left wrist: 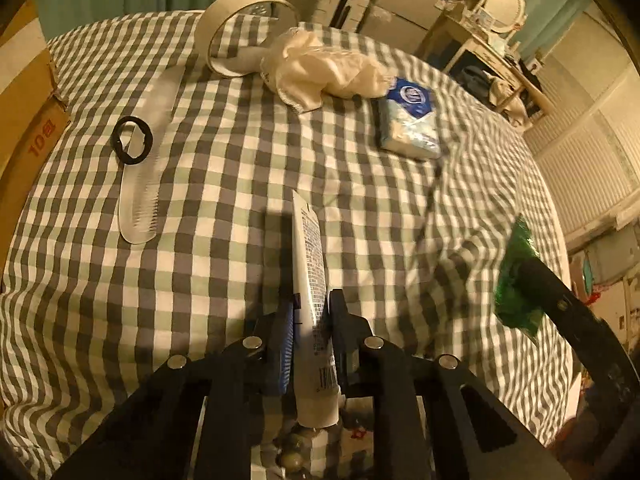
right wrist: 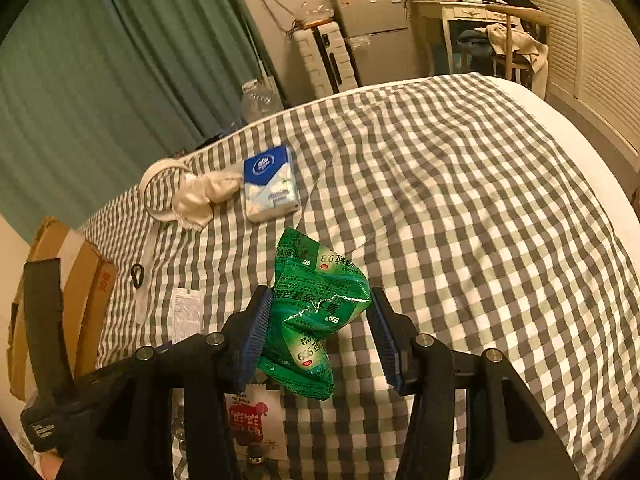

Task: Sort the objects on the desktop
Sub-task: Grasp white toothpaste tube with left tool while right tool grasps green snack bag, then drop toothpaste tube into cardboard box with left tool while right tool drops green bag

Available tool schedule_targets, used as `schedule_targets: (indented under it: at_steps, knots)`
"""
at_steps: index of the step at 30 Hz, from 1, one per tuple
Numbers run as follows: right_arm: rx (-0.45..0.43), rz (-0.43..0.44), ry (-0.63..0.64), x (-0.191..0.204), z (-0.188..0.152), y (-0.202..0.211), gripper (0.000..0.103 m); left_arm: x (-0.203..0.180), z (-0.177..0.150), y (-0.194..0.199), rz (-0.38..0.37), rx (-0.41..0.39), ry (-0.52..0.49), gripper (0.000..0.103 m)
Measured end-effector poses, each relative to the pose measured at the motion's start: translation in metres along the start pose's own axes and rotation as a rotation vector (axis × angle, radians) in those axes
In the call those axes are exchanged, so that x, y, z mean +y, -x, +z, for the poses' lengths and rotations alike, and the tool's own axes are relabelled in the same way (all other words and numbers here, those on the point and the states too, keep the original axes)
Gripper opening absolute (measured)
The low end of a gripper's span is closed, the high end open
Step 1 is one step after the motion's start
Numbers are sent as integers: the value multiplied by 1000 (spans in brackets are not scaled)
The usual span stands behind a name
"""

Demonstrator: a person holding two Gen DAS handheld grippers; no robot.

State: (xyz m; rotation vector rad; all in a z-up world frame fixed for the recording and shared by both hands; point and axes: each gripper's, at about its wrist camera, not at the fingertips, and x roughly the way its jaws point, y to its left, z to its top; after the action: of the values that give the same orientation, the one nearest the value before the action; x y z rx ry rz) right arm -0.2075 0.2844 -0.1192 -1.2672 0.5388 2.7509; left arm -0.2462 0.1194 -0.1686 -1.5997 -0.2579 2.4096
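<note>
Across a green, grey and white checked cloth (left wrist: 224, 184) covering the whole surface, loose items lie scattered. At its left edge sits a brown cardboard box (left wrist: 24, 120). Toward the far side, a large white tape ring (left wrist: 244, 28) stands tilted on edge, touching a crumpled white cloth (left wrist: 320, 68). Just beside that lies a blue and white tissue pack (left wrist: 410, 120). Nearer the box, a clear plastic comb (left wrist: 140, 184) lies flat with a small black ring (left wrist: 132, 140) resting on it.

The right gripper (right wrist: 316, 328) holds a crinkled green packet (right wrist: 316, 312) above the cloth, blue pads pressing into both its sides. The left gripper (left wrist: 312, 320) has its jaws closed narrowly on a white tube (left wrist: 310, 280), which points away over the cloth.
</note>
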Motion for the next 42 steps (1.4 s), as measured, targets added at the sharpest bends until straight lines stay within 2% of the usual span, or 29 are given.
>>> schedule_targets:
  at_steps: [4,8,11,15,17,19,24,28,32,42]
  knots:
    - [-2,37,-1,5,-4,6,49,-3,-8,31,3,-57,-78,16]
    - [-15,46,37,22,-16,23,49,2,-15,62,-22,-106,-110,17]
    - [-36,50,59,38,-28,46,49,4,-22,91,-60,-141,-143,17]
    - [-97,65,91,63,-39,86,49,9,-24,135,-74,-204,-177,17]
    - [-130,81,100,77,-42,106,49,12,-21,156,-62,-240,-194,17]
    - [-157,95,112,93,-44,123,49,15,-18,183,-20,-289,-231,17]
    - [-170,112,202,142,-44,143,49,35,-10,247,62,-393,-270,17]
    - [-168,173,269,192,-42,143,49,62,-3,277,116,-441,-262,17]
    - [-141,228,323,238,-38,128,49,101,8,290,161,-463,-216,17]
    - [-49,342,449,353,-23,55,49,212,27,270,292,-410,-85,17]
